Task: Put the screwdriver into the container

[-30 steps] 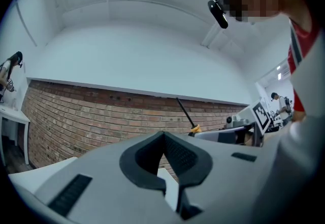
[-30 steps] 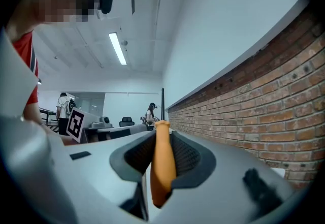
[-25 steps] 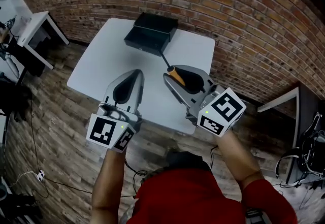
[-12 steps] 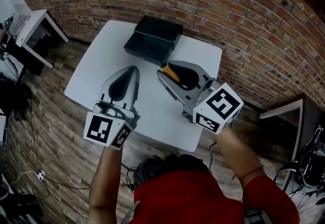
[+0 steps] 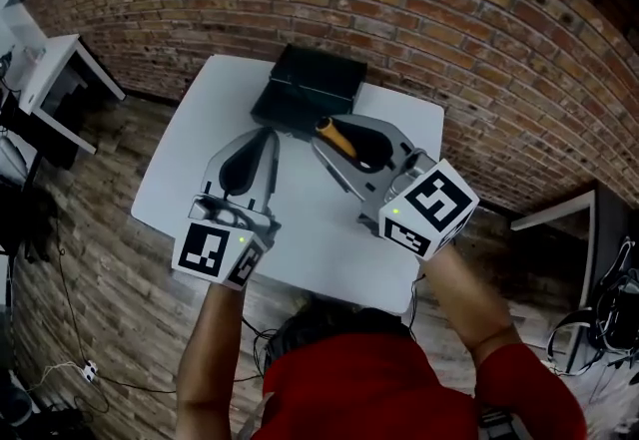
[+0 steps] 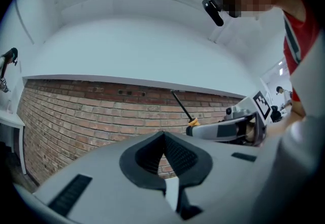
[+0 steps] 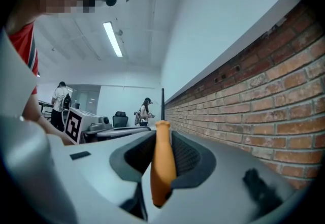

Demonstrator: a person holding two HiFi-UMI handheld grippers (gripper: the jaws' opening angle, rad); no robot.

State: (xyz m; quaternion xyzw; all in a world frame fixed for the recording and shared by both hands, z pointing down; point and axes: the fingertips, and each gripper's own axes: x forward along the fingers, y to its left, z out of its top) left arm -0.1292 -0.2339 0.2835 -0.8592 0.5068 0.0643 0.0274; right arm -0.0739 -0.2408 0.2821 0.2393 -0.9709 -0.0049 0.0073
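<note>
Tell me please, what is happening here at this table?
A person holds a two-jaw gripper in each hand above a white table. The right gripper is shut on the orange handle of a screwdriver, whose metal end points toward the black container at the far edge of the table. The screwdriver is not yet released. The left gripper has its jaws together, holds nothing, and hangs beside the right one.
</note>
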